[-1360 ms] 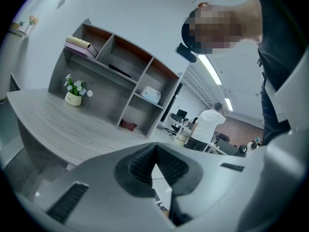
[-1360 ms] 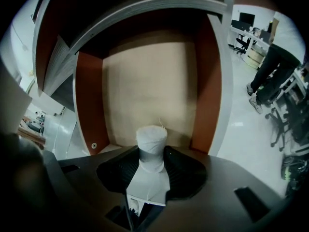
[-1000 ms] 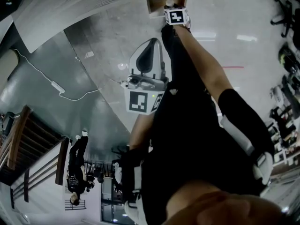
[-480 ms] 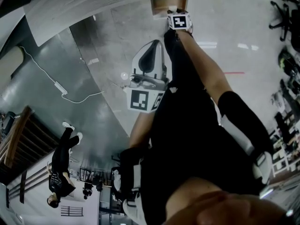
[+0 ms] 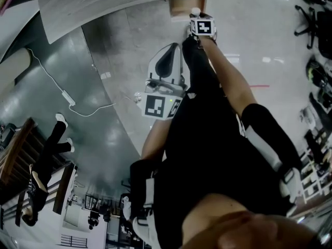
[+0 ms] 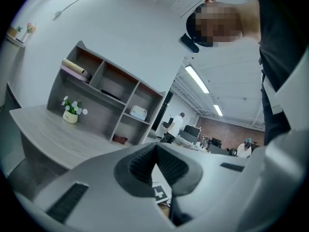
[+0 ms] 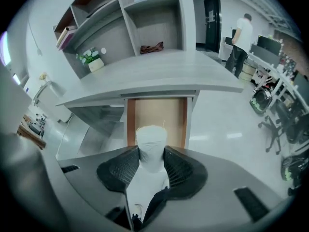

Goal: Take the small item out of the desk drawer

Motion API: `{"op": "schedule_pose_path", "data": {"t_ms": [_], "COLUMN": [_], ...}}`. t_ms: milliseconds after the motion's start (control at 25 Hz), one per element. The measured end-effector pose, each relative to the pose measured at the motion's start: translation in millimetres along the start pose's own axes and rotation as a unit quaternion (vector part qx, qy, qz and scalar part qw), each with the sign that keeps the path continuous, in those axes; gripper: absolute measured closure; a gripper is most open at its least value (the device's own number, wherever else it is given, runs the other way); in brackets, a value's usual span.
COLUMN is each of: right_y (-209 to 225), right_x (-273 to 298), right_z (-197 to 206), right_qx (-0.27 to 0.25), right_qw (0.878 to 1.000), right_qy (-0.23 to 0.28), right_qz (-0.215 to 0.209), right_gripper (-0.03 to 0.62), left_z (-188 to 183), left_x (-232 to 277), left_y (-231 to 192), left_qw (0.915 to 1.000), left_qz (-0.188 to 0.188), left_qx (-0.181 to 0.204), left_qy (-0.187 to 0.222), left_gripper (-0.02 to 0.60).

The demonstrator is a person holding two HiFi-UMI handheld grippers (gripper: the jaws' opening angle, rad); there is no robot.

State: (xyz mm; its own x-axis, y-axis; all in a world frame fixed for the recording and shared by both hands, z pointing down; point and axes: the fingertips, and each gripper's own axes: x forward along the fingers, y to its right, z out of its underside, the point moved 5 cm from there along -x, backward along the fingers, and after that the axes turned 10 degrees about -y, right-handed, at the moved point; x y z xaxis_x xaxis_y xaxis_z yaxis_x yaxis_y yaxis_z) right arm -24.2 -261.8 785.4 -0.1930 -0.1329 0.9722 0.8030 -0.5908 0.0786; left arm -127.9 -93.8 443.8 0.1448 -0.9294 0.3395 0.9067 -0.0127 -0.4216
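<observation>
The small white item (image 7: 151, 141) is a soft, wrapped-looking piece that stands up between the jaws of my right gripper (image 7: 150, 154), which is shut on it. Just beyond it the desk drawer (image 7: 157, 115) hangs open, its wooden floor bare where it shows. In the head view the right gripper (image 5: 196, 16) sits at the drawer's (image 5: 185, 6) front edge, with the white item (image 5: 195, 11) at its tip. My left gripper (image 5: 166, 61) is held mid-air near my body, its jaws pressed together with nothing in them. In its own view the left gripper (image 6: 155, 154) points up at the room.
A grey desk top (image 7: 159, 74) runs above the drawer, with a shelf unit (image 7: 130, 18) and a small flower pot (image 7: 95, 61) behind it. A white cable with a power strip (image 5: 65, 96) lies on the floor at left. People stand farther off, and office chairs (image 5: 311, 9) stand at right.
My right gripper, still shut on the white item, has drawn back slightly from the drawer. The left gripper has barely moved. A person at lower left has walked on.
</observation>
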Motion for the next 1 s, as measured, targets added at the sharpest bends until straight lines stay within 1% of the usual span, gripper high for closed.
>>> {"op": "schedule_pose_path", "data": {"t_ms": [280,440,560,760,1000], "right_y": [-1.6,-2.1,-6.5,-8.9,-20.4], "right_x": [-48.0,-73.1,-92.0,-134.2,-180.7], "right_z": [0.8,10.3,9.3,18.6,31.5], "right_qx": [-0.001,0.004,0.002,0.001,0.013], "right_qw": [0.999,0.998,0.997,0.995,0.990], "right_qy": [0.037,0.056,0.074,0.098,0.141], "right_qz": [0.003,-0.002,-0.001,0.000,-0.004], "right_gripper": [0.437,0.438,0.439,0.439,0.439], "left_z": [-5.5,-8.5,-14.5,-22.4,-18.6], "left_x": [-33.8,-52.6,-65.7,-86.0,-123.1], "left_y": [19.3,32.9,33.3,47.2,49.9], "left_qw": [0.9995,0.9993,0.9986,0.9981,0.9967], "left_qz": [0.006,0.009,0.012,0.012,0.022], "left_qx": [0.012,0.023,0.031,0.020,0.044], "left_qy": [0.027,0.029,0.041,0.056,0.064], "left_gripper": [0.586,0.586,0.586,0.586,0.586]}}
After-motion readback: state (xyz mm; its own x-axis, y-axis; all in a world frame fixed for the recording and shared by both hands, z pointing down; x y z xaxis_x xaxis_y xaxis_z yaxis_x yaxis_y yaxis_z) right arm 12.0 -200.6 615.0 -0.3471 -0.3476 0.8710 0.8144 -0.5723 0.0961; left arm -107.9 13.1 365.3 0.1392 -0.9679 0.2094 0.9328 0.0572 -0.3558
